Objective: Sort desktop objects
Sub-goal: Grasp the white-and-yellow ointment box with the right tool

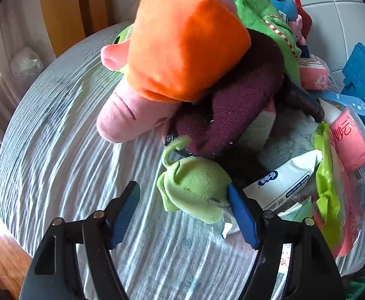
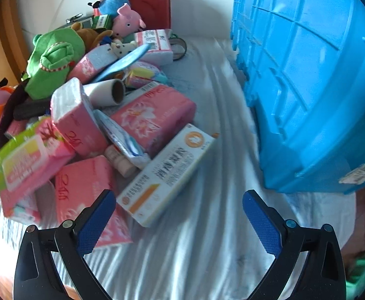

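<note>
A heap of things lies on a white crinkled cloth (image 1: 65, 155). In the left wrist view a pink plush pig in an orange dress (image 1: 182, 40) lies on a maroon knit piece (image 1: 234, 115). Below them sits a light green plush toy (image 1: 197, 187). My left gripper (image 1: 182, 187) stands around that green toy; the right pad touches it and the left pad is apart from it. In the right wrist view my right gripper (image 2: 178, 195) is open over the cloth, with the near end of a white and orange medicine box (image 2: 167, 172) just beyond its tips.
A large blue plastic crate (image 2: 314, 80) stands at the right. Several pink tissue packs (image 2: 155, 117), a wet-wipes pack (image 1: 284, 182), a cardboard roll (image 2: 107, 92), green plush (image 2: 55, 57) and a red case (image 2: 147, 2) crowd the heap. A wooden edge runs at the far left.
</note>
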Action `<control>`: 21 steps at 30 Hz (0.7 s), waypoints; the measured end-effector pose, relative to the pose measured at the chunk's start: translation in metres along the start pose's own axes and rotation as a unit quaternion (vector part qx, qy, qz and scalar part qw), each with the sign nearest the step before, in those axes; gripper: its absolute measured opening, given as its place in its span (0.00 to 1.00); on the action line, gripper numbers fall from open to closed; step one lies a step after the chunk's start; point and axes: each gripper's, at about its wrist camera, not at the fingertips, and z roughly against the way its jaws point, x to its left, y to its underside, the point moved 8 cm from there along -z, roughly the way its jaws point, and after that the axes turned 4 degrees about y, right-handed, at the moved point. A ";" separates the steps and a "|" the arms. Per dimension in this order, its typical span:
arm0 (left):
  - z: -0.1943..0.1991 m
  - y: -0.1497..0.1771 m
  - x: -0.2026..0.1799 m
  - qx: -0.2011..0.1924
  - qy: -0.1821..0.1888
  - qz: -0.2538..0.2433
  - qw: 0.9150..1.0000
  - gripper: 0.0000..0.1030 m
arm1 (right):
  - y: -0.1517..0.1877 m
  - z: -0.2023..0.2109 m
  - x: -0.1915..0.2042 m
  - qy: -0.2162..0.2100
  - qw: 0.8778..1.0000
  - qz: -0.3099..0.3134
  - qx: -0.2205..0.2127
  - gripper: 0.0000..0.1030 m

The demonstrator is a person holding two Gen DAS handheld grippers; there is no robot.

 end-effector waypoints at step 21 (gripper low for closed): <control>-0.023 -0.011 -0.011 0.033 -0.046 -0.031 0.998 0.72 | -0.009 -0.067 0.015 -0.052 0.993 -0.065 0.084 1.00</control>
